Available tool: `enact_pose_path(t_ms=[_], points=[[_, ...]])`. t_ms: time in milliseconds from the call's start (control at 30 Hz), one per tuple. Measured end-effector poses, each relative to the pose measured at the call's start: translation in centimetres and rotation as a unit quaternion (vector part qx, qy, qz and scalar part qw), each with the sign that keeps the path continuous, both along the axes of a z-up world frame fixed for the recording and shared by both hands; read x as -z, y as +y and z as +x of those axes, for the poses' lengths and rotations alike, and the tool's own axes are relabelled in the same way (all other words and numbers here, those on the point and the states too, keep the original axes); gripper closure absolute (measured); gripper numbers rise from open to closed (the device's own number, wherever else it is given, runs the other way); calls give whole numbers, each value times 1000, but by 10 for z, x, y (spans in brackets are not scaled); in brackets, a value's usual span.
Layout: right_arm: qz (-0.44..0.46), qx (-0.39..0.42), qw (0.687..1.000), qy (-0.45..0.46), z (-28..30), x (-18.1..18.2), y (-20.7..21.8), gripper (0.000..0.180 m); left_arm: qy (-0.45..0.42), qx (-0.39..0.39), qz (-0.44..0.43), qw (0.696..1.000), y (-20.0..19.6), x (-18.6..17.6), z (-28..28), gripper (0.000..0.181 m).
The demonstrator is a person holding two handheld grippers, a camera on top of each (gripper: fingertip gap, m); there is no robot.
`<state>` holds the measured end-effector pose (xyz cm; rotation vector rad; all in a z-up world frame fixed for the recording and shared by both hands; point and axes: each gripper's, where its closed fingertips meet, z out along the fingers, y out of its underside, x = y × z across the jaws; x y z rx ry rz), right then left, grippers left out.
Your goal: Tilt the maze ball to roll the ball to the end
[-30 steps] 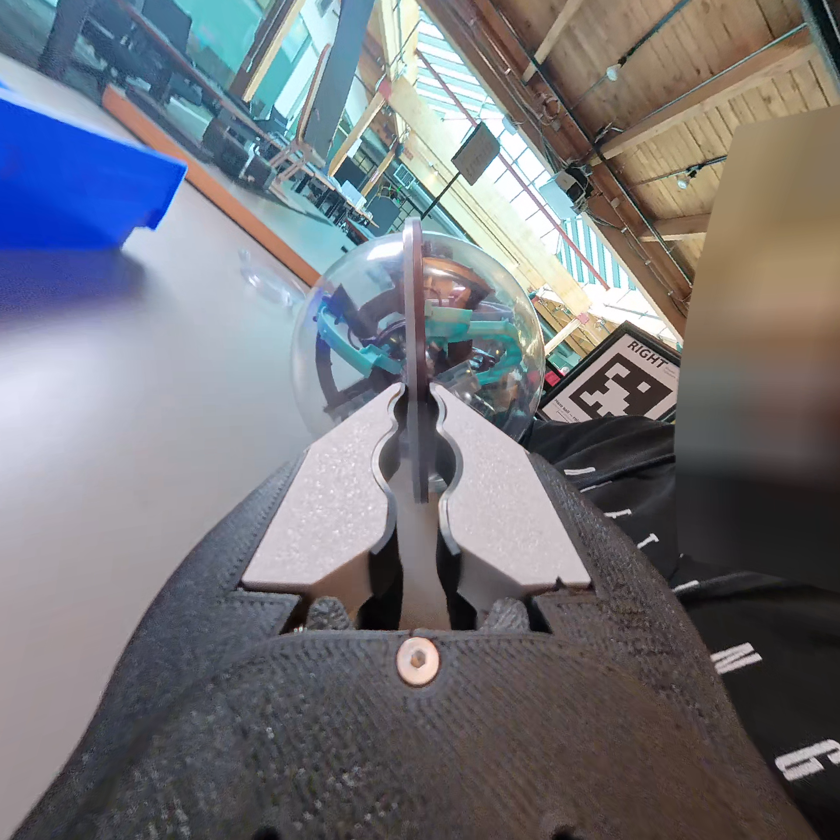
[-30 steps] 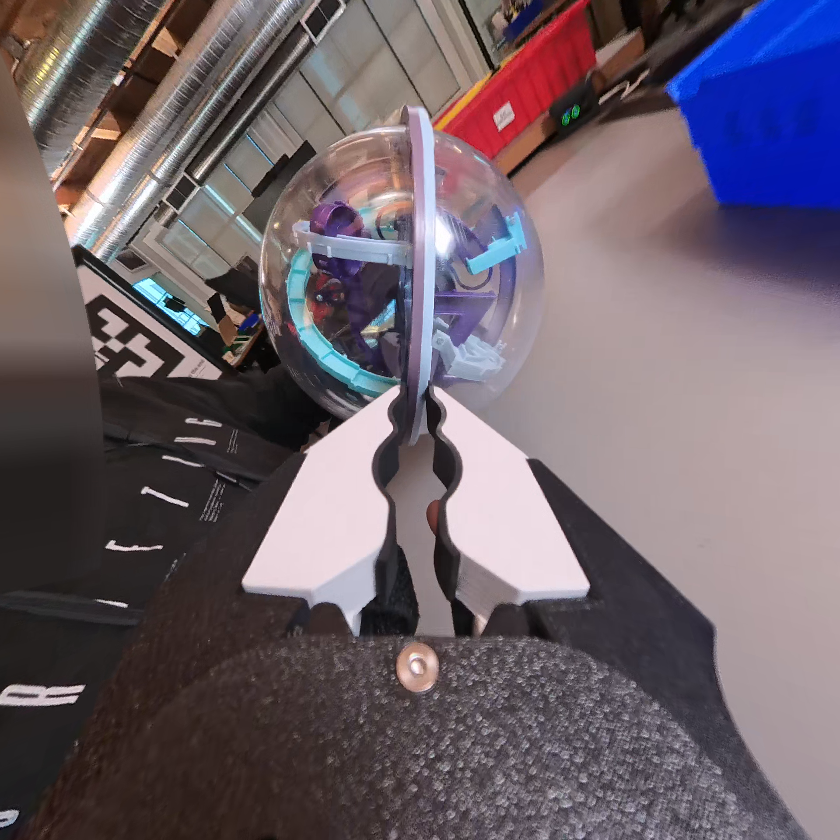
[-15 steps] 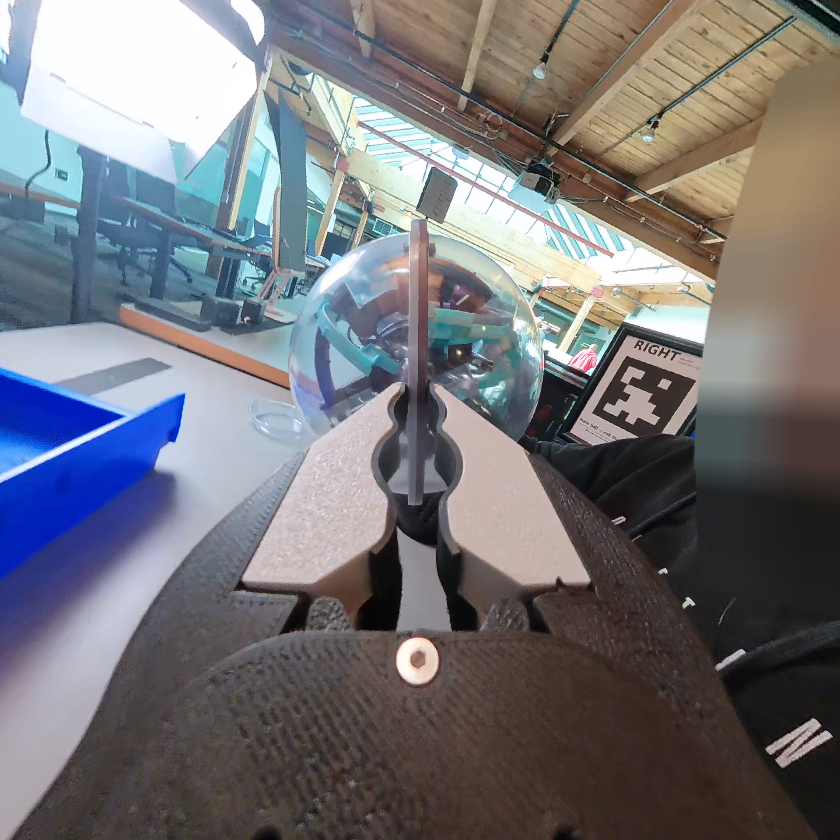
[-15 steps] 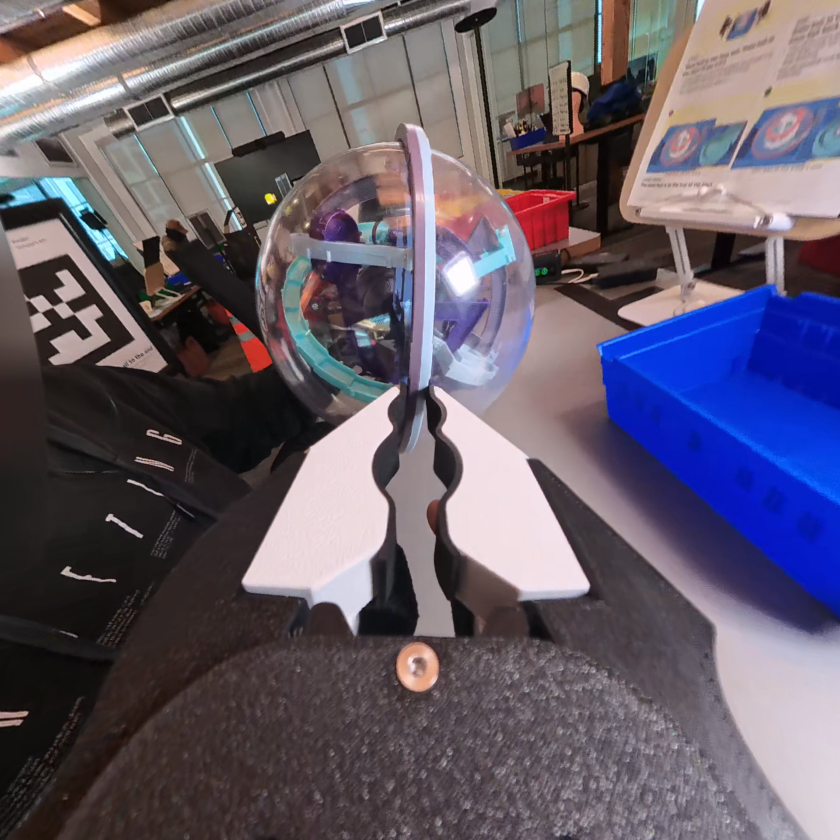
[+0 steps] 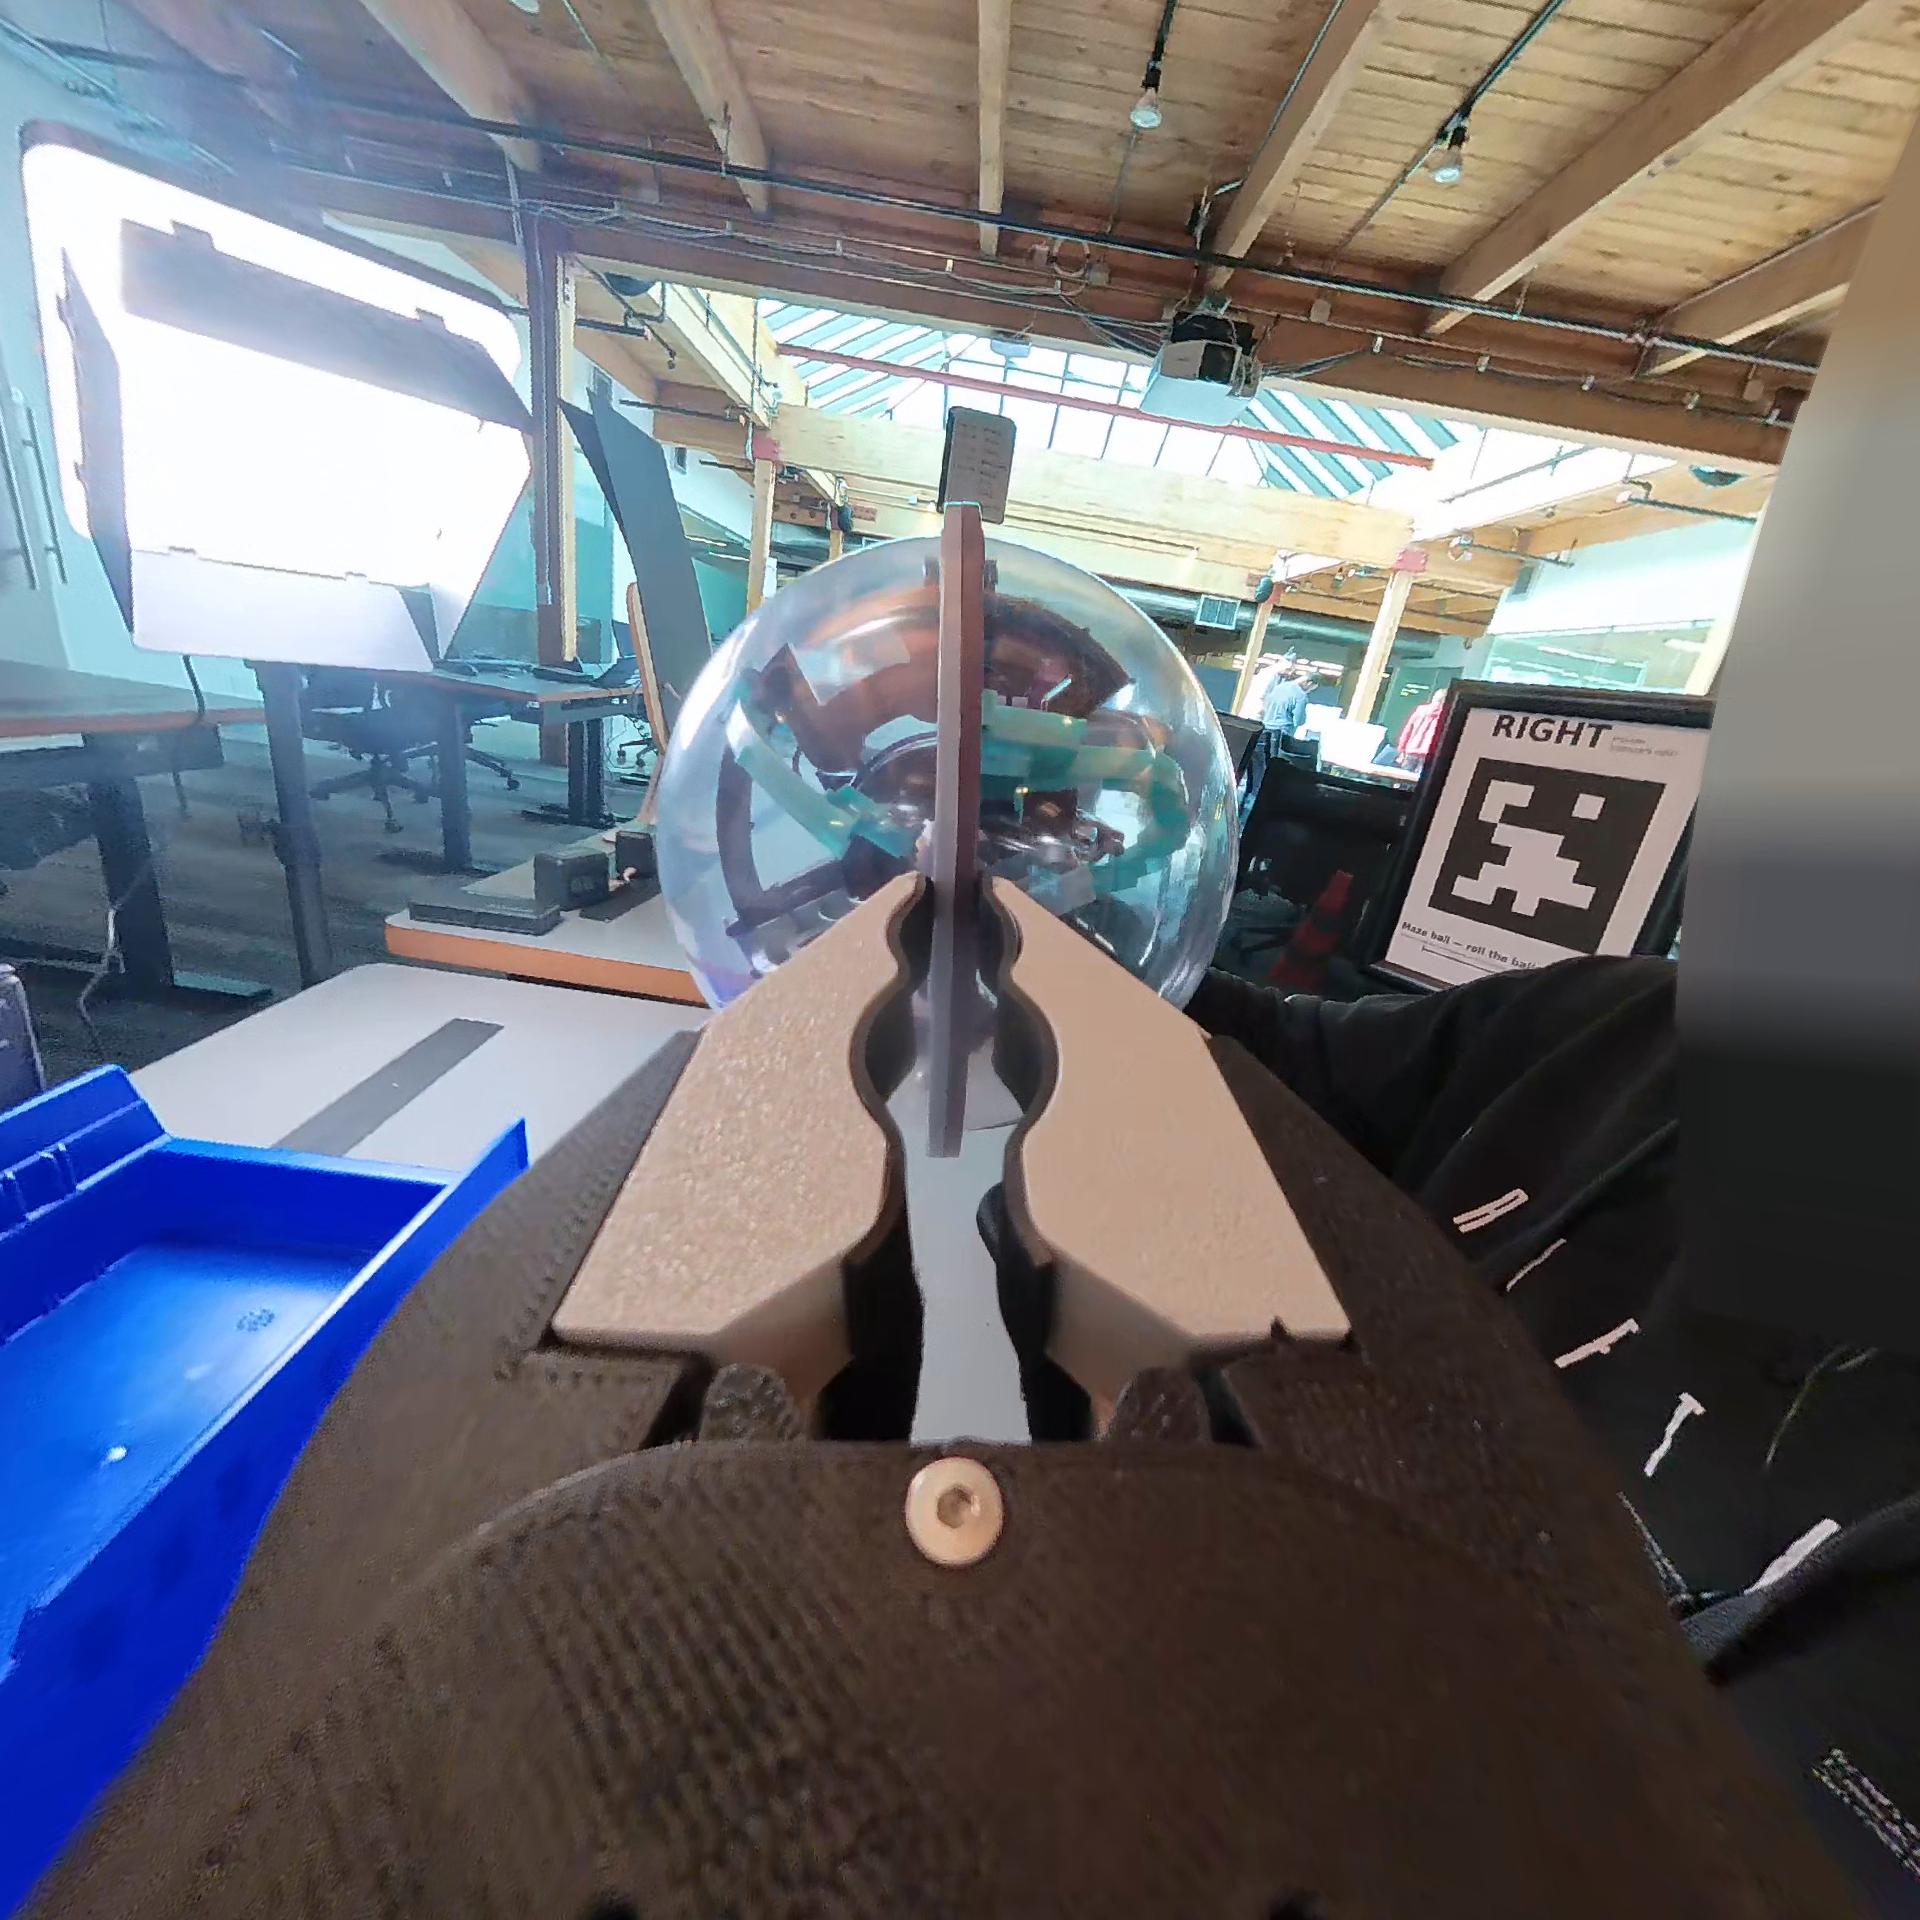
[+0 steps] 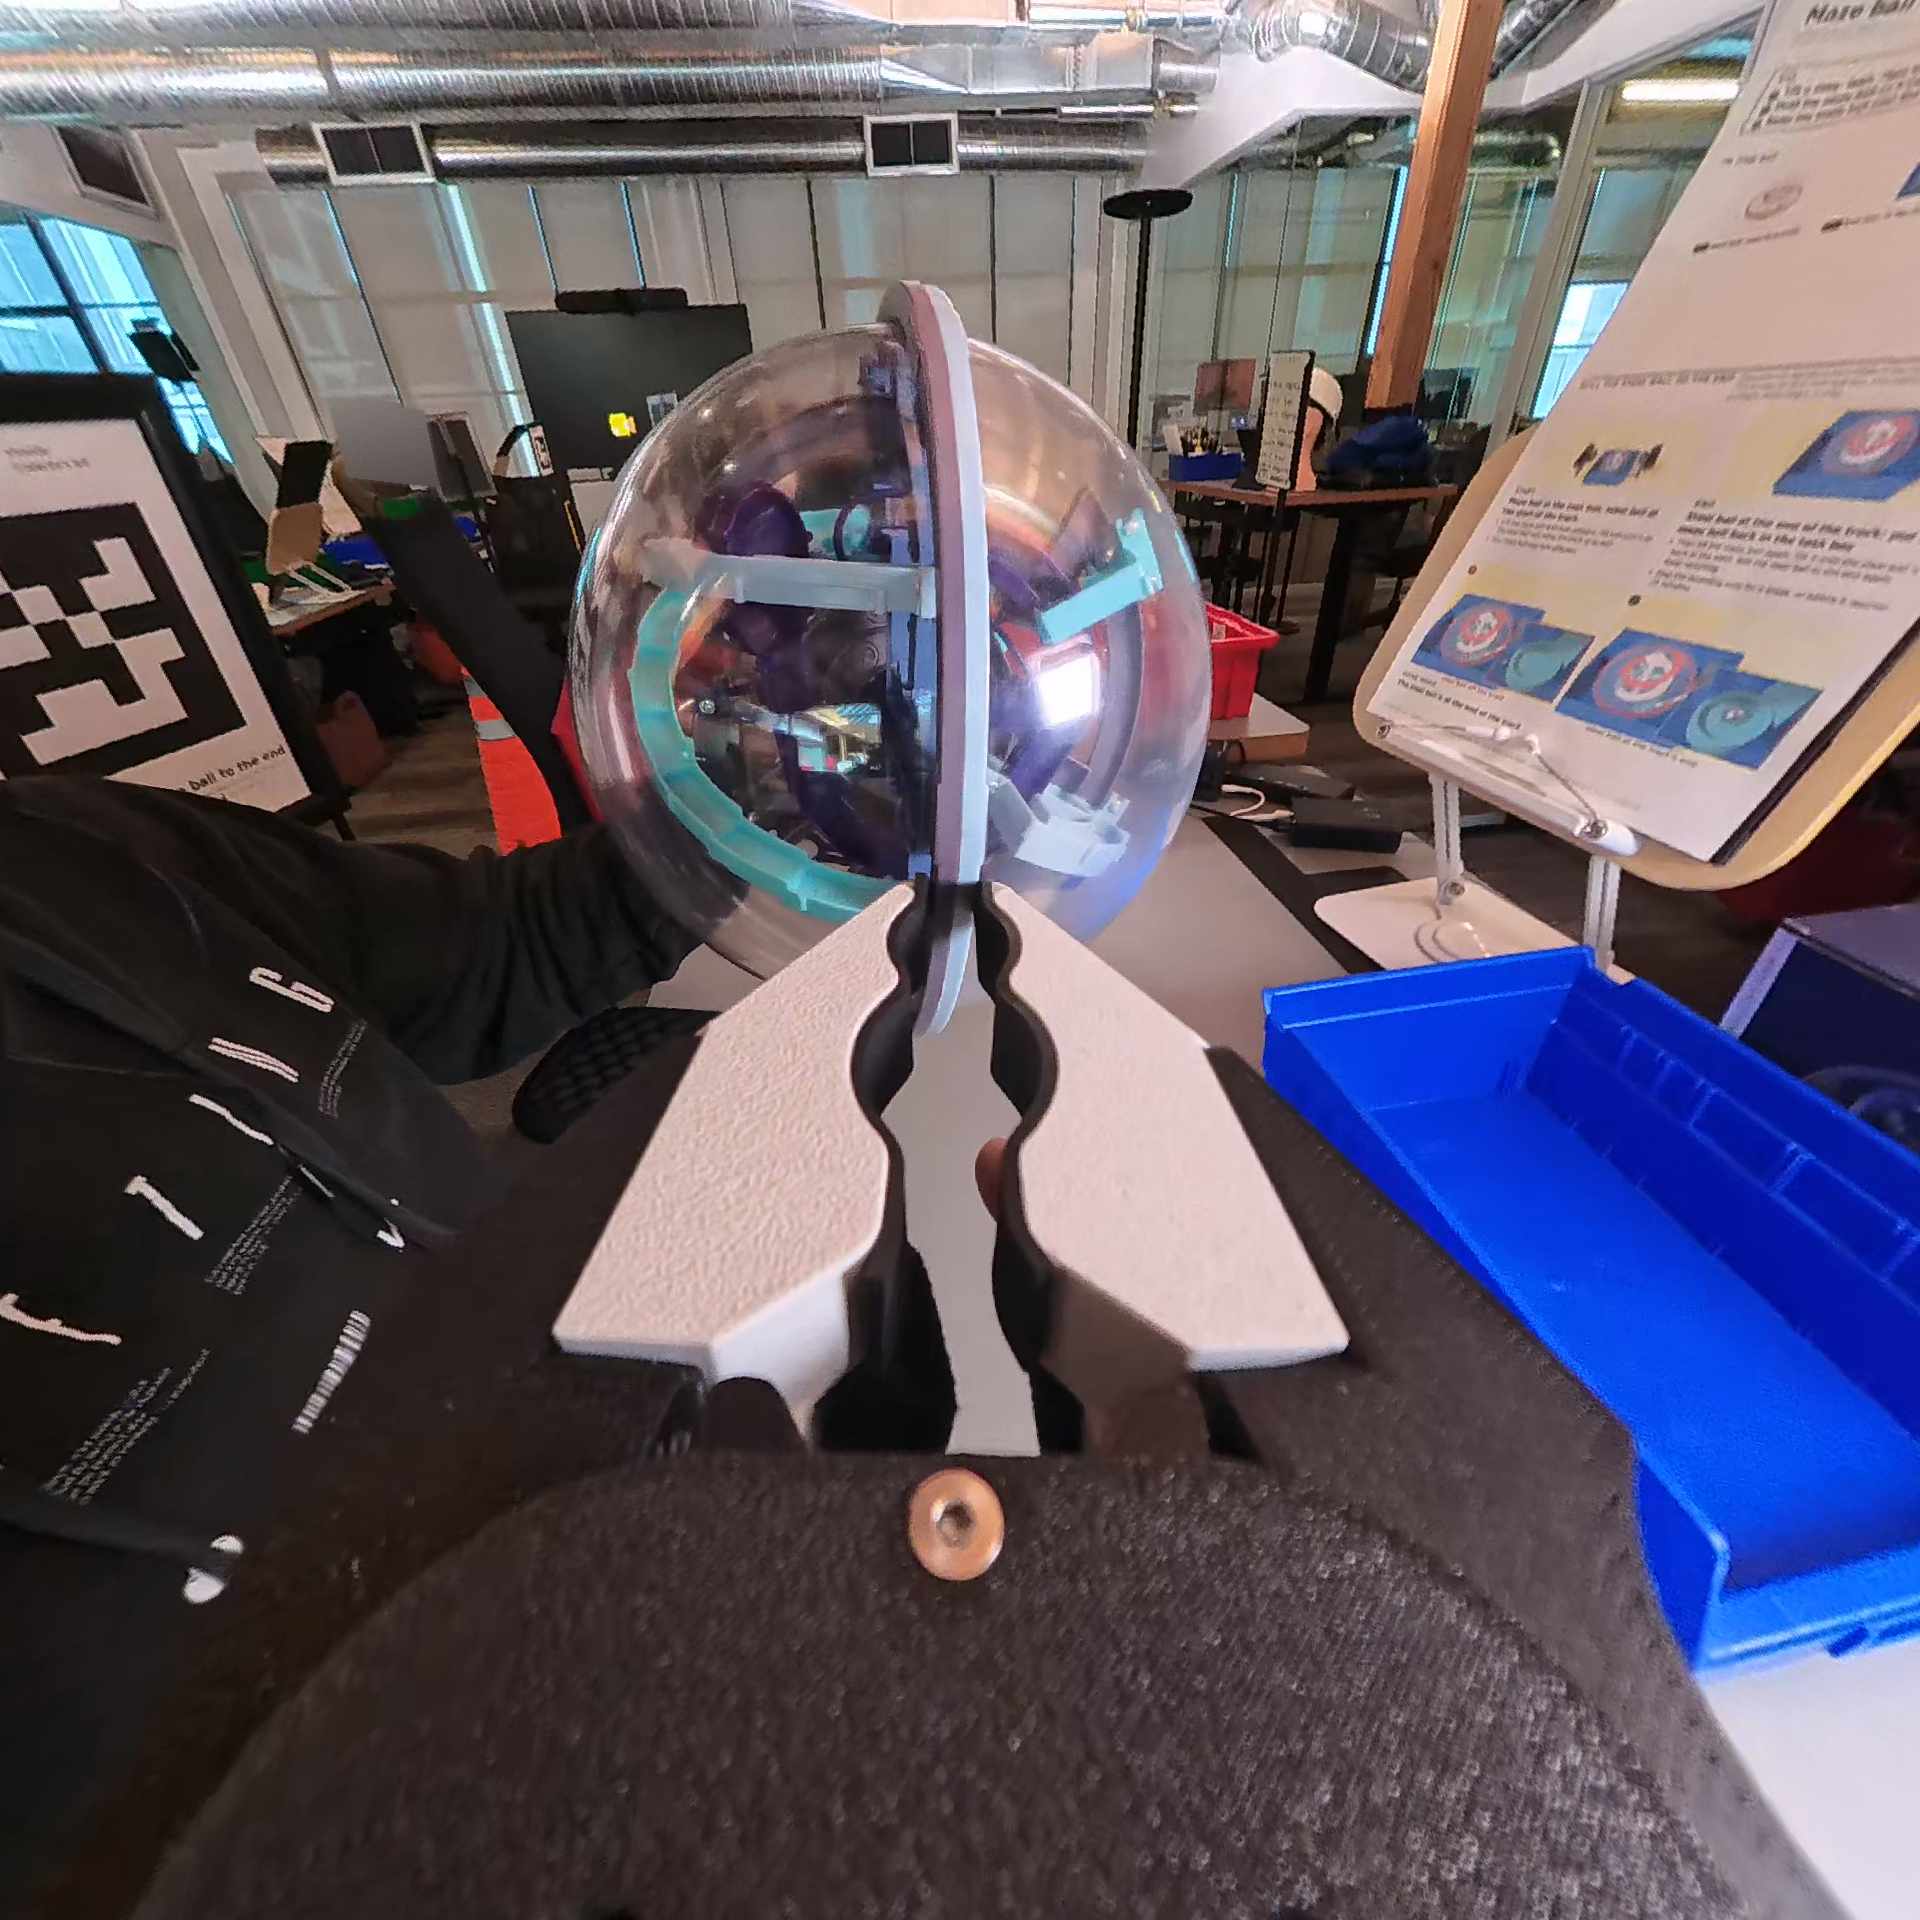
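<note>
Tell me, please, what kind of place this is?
Probably an open-plan office or lab workspace: desks with office chairs, exposed wooden ceiling beams, silver ventilation ducts overhead.

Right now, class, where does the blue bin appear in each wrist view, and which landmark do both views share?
Left wrist view: blue bin at the lower left, left of the left tool.
Right wrist view: blue bin at the right, below the instruction board.
Shared landmark: the maze ball, centred, its rim clamped by each tool.
</note>
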<state>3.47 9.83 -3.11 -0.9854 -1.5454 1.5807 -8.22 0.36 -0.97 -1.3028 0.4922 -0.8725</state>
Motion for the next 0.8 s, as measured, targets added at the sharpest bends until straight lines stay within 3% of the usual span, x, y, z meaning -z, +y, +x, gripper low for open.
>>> enact_pose_path(t_ms=[800], points=[[62, -3, 996, 66, -6, -32, 1, 173, 78, -25, 60, 995, -11, -37, 6, 174]])
